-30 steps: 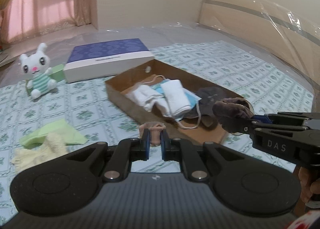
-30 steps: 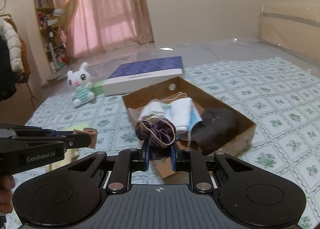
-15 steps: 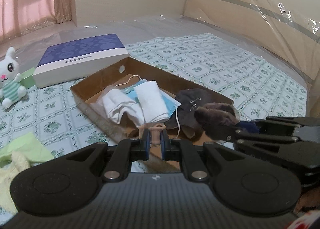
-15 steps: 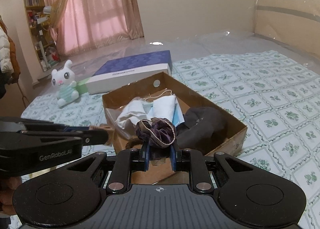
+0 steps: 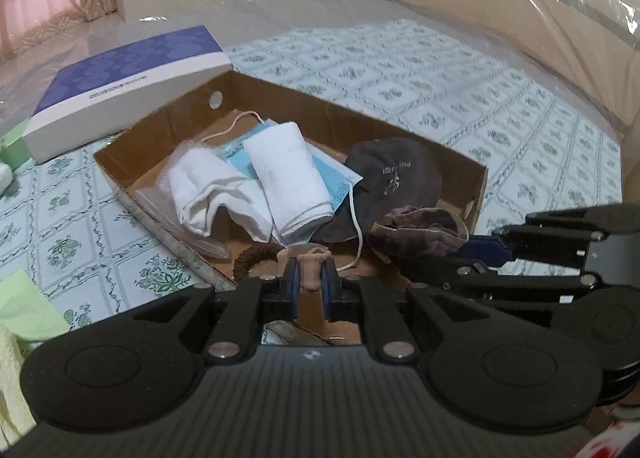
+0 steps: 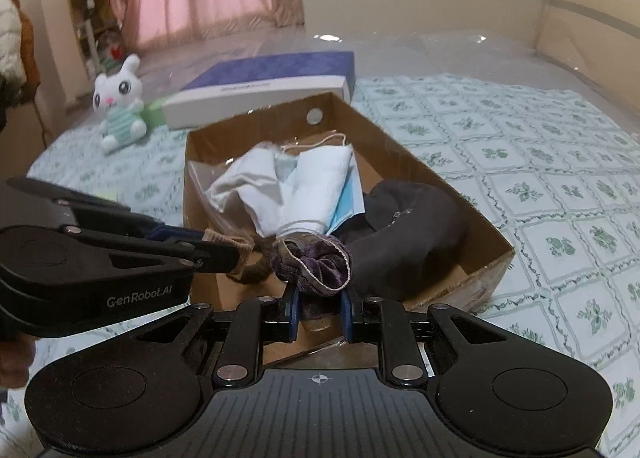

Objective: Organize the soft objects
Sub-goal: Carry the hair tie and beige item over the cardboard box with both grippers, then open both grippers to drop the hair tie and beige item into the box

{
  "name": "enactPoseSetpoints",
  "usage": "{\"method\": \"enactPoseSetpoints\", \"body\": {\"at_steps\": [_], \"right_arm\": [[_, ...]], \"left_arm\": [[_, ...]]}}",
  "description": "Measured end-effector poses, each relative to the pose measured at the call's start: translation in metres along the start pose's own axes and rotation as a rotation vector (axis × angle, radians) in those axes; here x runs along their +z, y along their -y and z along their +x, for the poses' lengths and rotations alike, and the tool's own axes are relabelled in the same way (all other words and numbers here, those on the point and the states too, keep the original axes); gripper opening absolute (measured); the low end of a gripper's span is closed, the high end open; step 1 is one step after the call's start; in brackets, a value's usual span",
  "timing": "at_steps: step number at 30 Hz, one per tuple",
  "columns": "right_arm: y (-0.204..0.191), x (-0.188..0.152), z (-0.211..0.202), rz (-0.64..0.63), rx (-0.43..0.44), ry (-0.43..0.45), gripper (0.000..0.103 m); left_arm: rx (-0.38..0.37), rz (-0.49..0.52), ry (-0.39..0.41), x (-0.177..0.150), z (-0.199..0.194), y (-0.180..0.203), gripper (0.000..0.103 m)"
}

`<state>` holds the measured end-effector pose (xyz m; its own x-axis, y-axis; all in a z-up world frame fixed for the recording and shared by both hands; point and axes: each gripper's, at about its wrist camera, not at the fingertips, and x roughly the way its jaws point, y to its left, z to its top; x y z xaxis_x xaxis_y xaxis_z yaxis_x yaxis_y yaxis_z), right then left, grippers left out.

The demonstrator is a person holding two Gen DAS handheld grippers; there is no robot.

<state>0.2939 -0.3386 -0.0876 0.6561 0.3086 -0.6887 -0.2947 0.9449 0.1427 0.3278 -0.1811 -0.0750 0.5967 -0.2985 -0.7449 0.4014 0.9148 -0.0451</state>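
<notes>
My left gripper (image 5: 311, 278) is shut on a tan hair tie (image 5: 310, 264) whose brown elastic loop (image 5: 252, 258) hangs to the left. My right gripper (image 6: 320, 300) is shut on a purple velvet scrunchie (image 6: 316, 266), also seen as the scrunchie (image 5: 420, 227) at the right of the left wrist view. Both hover side by side over the near end of an open cardboard box (image 5: 400, 125). Inside the box lie white folded towels (image 5: 288, 173), a blue face mask (image 5: 340, 185) and a dark cap (image 5: 396, 173).
A purple and white flat box (image 5: 120, 85) lies behind the cardboard box. A white bunny plush (image 6: 120, 105) sits at the far left on the patterned bedsheet (image 6: 560, 185). A green cloth (image 5: 24, 310) and a yellow cloth (image 5: 8, 370) lie at the near left. A plastic-wrapped headboard (image 5: 520, 17) bounds the right.
Both grippers have moved forward and down to the box, each still holding its hair tie. The box now fills the middle of both views.
</notes>
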Motion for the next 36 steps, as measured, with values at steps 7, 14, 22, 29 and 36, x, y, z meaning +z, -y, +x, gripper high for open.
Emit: {"method": "enactPoseSetpoints", "body": {"at_steps": [7,14,22,29,36], "right_arm": [[0.000,0.009,0.018,-0.085,0.040,-0.098,0.020],[0.000,0.012,0.024,-0.099,0.054,-0.131,0.021],[0.002,0.012,0.014,-0.101,0.058,-0.106,0.050],[-0.003,0.011,0.005,-0.116,0.068,-0.092,0.054],[-0.003,0.010,0.000,-0.106,0.060,-0.088,0.055]], "left_arm": [[-0.018,0.052,-0.079,0.007,0.019,-0.002,0.014],[-0.009,0.074,-0.124,0.010,0.027,-0.006,0.031],[-0.006,0.077,-0.103,0.014,0.020,-0.011,0.042],[0.000,0.095,-0.092,0.013,0.014,-0.010,0.043],[0.006,0.105,-0.087,0.013,0.009,-0.009,0.043]]}}
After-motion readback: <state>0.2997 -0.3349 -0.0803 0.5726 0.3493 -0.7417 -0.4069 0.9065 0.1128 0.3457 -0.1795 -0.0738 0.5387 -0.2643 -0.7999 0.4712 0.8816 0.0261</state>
